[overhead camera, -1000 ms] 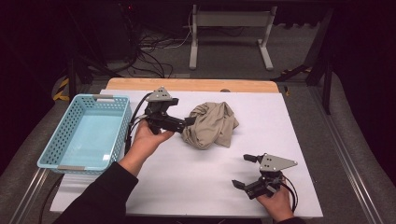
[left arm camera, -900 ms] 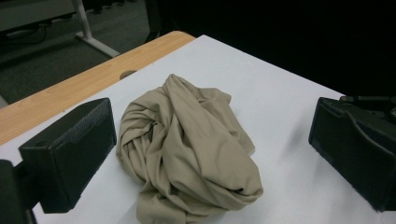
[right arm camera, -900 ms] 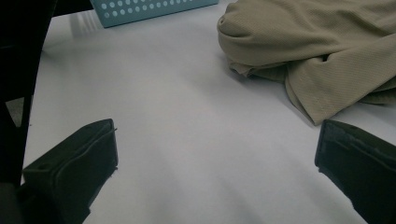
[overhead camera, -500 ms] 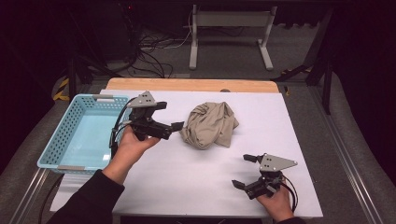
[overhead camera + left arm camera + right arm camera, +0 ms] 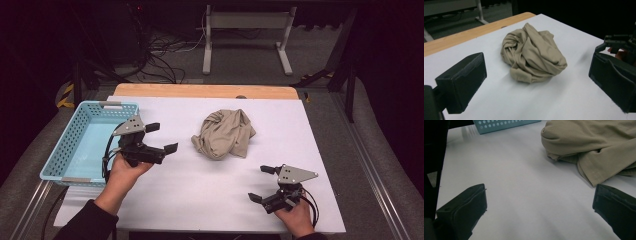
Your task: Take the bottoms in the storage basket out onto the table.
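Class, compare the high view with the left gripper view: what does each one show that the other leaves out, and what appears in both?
The high view alone shows the light blue basket, the person's hands holding the tools, and the floor with cables behind the table. The left gripper view alone shows the left tool close up, its jaws wide apart, framing the cloth. Both show the crumpled beige cloth lying free on the white table, the table's wooden far edge, and the right tool.

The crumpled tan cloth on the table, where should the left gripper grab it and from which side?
Probably the bunched fold at the near-left edge of the tan cloth, approached from the basket side. The open left gripper already faces that edge, where the left gripper view shows a thick rolled hem raised off the table, so the jaws could close around it.
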`<state>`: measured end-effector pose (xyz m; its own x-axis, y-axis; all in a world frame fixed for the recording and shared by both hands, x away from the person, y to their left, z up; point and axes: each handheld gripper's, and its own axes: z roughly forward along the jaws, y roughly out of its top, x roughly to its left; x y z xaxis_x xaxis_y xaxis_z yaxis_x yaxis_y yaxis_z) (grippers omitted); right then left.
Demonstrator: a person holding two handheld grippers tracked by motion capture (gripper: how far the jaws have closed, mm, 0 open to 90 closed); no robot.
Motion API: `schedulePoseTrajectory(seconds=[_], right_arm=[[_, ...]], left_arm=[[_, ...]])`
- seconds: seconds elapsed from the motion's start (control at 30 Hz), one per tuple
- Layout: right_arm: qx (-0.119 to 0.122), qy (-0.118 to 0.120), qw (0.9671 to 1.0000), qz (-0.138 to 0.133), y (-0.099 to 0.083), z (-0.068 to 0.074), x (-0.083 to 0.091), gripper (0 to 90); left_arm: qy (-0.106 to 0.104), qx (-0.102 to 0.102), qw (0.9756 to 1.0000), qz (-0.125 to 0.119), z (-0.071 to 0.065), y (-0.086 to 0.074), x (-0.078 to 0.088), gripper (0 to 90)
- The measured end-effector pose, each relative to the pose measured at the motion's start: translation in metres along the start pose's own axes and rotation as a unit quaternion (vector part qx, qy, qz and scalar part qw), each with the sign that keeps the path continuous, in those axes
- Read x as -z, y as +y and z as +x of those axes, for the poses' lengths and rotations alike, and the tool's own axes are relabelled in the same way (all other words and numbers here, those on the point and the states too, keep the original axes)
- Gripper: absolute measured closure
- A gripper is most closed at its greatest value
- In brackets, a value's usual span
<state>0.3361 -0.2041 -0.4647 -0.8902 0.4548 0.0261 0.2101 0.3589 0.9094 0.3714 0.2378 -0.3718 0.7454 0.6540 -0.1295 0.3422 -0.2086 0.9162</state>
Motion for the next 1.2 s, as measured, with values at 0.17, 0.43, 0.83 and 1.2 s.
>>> schedulePoseTrajectory(seconds=[0.17, 0.43, 0.83, 1.2], right_arm=[[0.000, 0.000, 1.0000, 0.001, 0.000, 0.000, 0.000, 0.2], [0.000, 0.001, 1.0000, 0.001, 0.000, 0.000, 0.000, 0.2], [0.000, 0.001, 1.0000, 0.001, 0.000, 0.000, -0.001, 0.2], [-0.001, 0.002, 1.0000, 0.001, 0.000, 0.000, 0.000, 0.2]], left_arm=[[-0.002, 0.000, 1.0000, 0.000, -0.001, -0.015, 0.004, 2.2], [-0.021, 0.007, 0.9997, -0.002, -0.006, -0.038, 0.004, 2.1], [-0.029, 0.024, 0.9993, 0.002, -0.005, -0.063, 0.003, 2.1], [-0.029, 0.005, 0.9995, 0.012, -0.007, -0.085, -0.006, 0.6]])
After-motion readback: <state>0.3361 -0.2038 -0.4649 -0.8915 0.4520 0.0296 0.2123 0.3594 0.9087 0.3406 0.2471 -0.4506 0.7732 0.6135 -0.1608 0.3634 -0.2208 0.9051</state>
